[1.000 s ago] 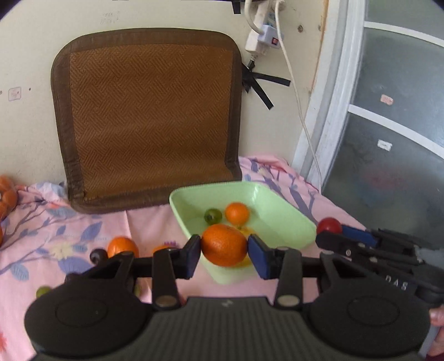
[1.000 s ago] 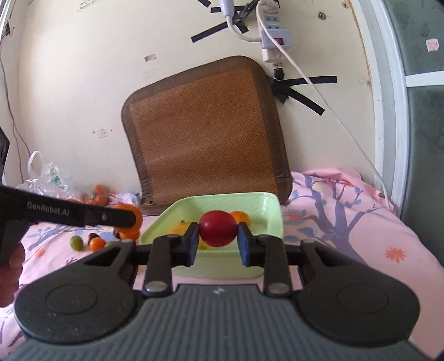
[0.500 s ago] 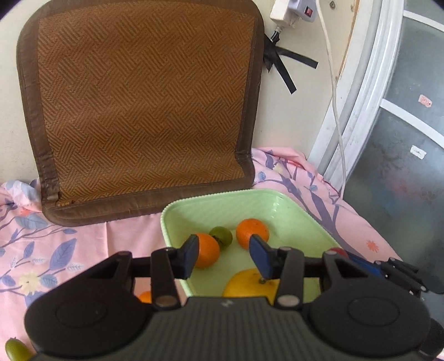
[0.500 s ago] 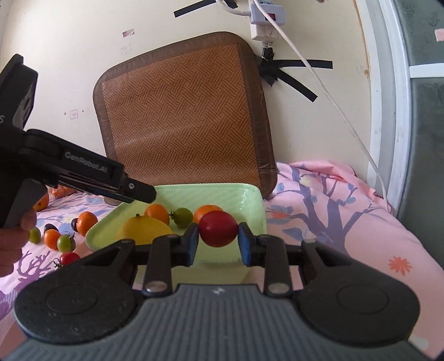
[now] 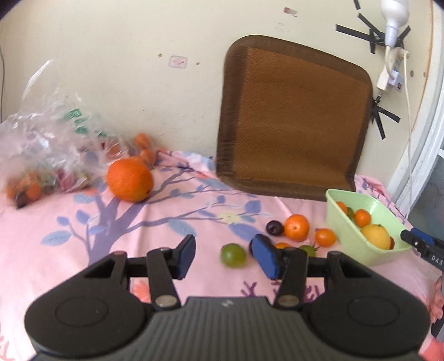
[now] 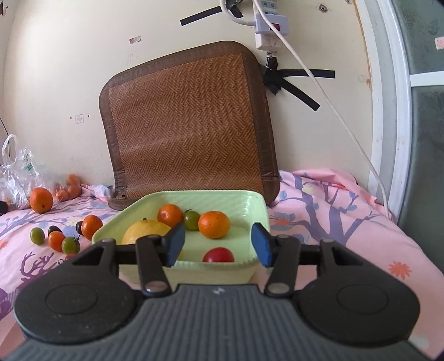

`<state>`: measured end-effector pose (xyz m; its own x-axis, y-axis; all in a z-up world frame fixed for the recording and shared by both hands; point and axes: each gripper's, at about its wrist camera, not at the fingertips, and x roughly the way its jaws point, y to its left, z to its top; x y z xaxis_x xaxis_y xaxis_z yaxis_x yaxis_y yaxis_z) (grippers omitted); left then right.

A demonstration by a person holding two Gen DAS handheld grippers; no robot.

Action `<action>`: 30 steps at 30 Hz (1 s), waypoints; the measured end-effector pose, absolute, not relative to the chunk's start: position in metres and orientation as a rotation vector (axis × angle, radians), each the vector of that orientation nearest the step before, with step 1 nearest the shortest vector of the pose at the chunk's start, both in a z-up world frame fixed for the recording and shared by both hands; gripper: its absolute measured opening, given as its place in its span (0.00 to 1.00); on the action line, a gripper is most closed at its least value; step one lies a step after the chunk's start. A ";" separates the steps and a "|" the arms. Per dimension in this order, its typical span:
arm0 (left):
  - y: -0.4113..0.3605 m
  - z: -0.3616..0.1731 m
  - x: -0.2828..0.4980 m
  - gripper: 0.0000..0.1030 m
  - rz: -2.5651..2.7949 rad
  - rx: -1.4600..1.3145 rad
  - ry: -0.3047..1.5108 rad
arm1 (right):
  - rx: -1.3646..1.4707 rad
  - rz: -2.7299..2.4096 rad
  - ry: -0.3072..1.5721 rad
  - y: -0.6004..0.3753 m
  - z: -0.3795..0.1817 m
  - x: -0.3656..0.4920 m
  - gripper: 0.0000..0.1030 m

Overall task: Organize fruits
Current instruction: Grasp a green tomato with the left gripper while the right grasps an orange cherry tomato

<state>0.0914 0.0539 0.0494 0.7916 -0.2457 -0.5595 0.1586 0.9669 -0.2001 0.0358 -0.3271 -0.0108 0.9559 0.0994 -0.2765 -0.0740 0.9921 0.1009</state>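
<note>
The light green tray (image 6: 249, 197) holds two oranges, a green fruit, a yellow fruit (image 6: 145, 232) and a red tomato (image 6: 218, 255). My right gripper (image 6: 217, 247) is open and empty just above the tray's near side, over the red tomato. My left gripper (image 5: 226, 257) is open and empty above the pink cloth, with a green fruit (image 5: 233, 255) lying just beyond its fingers. Loose oranges (image 5: 297, 227), a dark plum (image 5: 274, 227) and more small fruits lie left of the tray (image 5: 337, 207).
A big orange (image 5: 130, 180) lies near a clear plastic bag of fruit (image 5: 47, 155) at the back left. A woven brown mat (image 6: 188, 125) leans on the wall behind the tray. A power strip and cord (image 6: 272, 25) hang on the wall. A glass door (image 6: 421, 138) stands right.
The right gripper opened and the red tomato now lies in the tray. The left gripper swung left from the tray to the loose fruits on the cloth, still open.
</note>
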 end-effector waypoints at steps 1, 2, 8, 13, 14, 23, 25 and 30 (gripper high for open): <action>0.061 0.048 0.088 0.46 -0.216 -0.156 0.619 | 0.103 0.090 0.280 -0.327 -0.008 0.032 0.53; 0.065 0.048 0.086 0.46 -0.217 -0.161 0.610 | 0.123 0.100 0.269 -0.325 -0.004 0.027 0.53; 0.055 0.042 0.088 0.46 -0.284 -0.119 0.593 | 0.094 0.216 0.268 -0.283 0.005 -0.002 0.46; 0.034 0.024 0.108 0.50 -0.310 -0.029 0.614 | 0.046 0.331 0.363 -0.238 0.005 0.011 0.44; 0.031 0.020 0.111 0.50 -0.311 -0.016 0.617 | 0.014 0.346 0.376 -0.227 0.007 0.017 0.44; 0.030 -0.002 0.134 0.47 -0.325 -0.013 0.662 | -0.264 0.434 0.530 -0.150 -0.004 0.090 0.44; 0.031 -0.003 0.137 0.45 -0.327 -0.019 0.674 | -0.296 0.442 0.556 -0.143 -0.009 0.097 0.44; 0.031 -0.004 0.137 0.29 -0.345 -0.029 0.679 | -0.298 0.479 0.522 -0.135 -0.007 0.093 0.44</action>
<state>0.1370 0.0312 -0.0036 0.7238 -0.3223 -0.6101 0.3034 0.9428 -0.1381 0.0929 -0.1351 -0.0074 0.7613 0.3592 -0.5398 -0.5070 0.8487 -0.1503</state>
